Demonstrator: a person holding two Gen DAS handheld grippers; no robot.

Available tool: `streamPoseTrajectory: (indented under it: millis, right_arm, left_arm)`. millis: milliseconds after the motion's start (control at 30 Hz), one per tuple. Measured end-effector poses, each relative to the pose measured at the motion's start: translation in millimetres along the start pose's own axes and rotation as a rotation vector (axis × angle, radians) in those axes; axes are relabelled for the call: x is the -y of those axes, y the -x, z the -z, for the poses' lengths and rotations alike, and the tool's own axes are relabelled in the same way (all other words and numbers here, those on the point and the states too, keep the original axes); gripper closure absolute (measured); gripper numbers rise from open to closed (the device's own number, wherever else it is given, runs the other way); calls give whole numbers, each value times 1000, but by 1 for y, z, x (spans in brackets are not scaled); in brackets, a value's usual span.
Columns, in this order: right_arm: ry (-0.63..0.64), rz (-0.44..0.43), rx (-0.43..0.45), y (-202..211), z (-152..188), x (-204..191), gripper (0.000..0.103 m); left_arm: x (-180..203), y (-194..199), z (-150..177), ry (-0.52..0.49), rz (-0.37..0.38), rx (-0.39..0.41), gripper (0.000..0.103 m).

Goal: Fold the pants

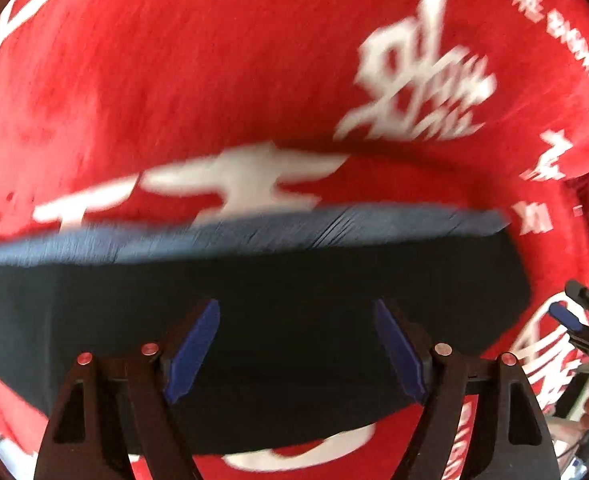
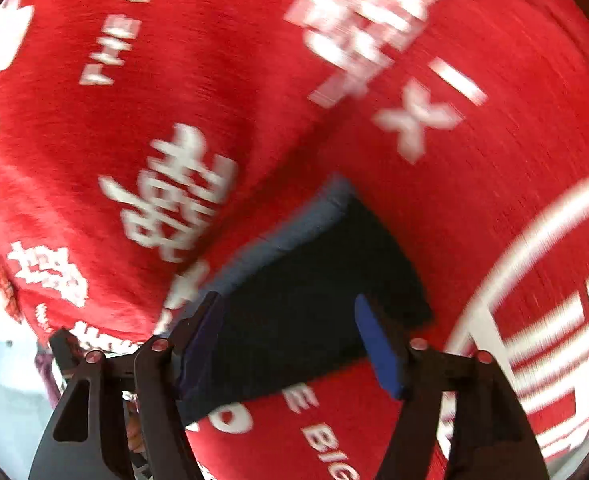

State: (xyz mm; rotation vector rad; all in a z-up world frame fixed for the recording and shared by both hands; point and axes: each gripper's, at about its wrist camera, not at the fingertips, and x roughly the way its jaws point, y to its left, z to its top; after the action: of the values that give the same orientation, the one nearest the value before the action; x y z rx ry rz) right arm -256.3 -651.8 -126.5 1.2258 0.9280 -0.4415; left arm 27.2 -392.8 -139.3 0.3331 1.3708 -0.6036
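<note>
Dark navy pants (image 1: 254, 320) lie folded into a flat rectangle on the red cloth (image 1: 174, 80), with a lighter blue edge along their far side. My left gripper (image 1: 296, 344) is open, its blue pads apart just above the pants' near half. In the right wrist view the pants (image 2: 314, 300) run away from me at an angle. My right gripper (image 2: 290, 340) is open over the end of the pants, nothing between its pads. The right gripper also shows at the far right of the left wrist view (image 1: 578, 316).
The red cloth (image 2: 454, 200) with white printed characters and a white ring design (image 2: 534, 320) covers the whole surface. A pale floor (image 2: 2, 400) shows past the cloth's edge at lower left of the right wrist view. Both views are motion-blurred.
</note>
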Motion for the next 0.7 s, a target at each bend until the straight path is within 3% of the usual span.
streamPoseTrajectory:
  millis: [67,133,200,233,333,400,467,500,533,567,700]
  right_arm:
    - [-92,2,-49,-14,10,27,56]
    - [-162,-29,-72,-32,12,46,59]
    - [-196,-27,-83,-51,9,57,79]
    - [-207,-31,-93,-55,8,59,97]
    - [-180,-33,-92,-47,19,60,97]
    - [-169,-5,-133,-44,33,69,97]
    - [-161,-6,-152,-39,40,76,84]
    - [-159,5,-148,-34,42,77,73]
    - [-162,3,-137,-31,42,79,45]
    - [-176,-22,-104,-25,45,82,34]
    - [-293,-129,-75,-35,45,101,38]
  left_arm:
    - [-8,-9,12,22,-26,-27,22]
    - [-12,-16,19,40,-39,-38,22]
    - [-12,-18,20,34,-46,-40,22]
    - [-11,-17,20,26,-53,-38,22]
    - [-10,-18,23,4,-62,-46,22]
    - [-7,-26,27,2,-65,-71,22]
    - [-10,-28,31,9,-63,-71,22]
    - [-12,-28,31,13,-60,-70,22]
    - [-13,-29,32,20,-57,-69,22]
    - [-15,-30,33,24,-53,-70,22]
    - [-14,-36,40,15,-59,-70,20]
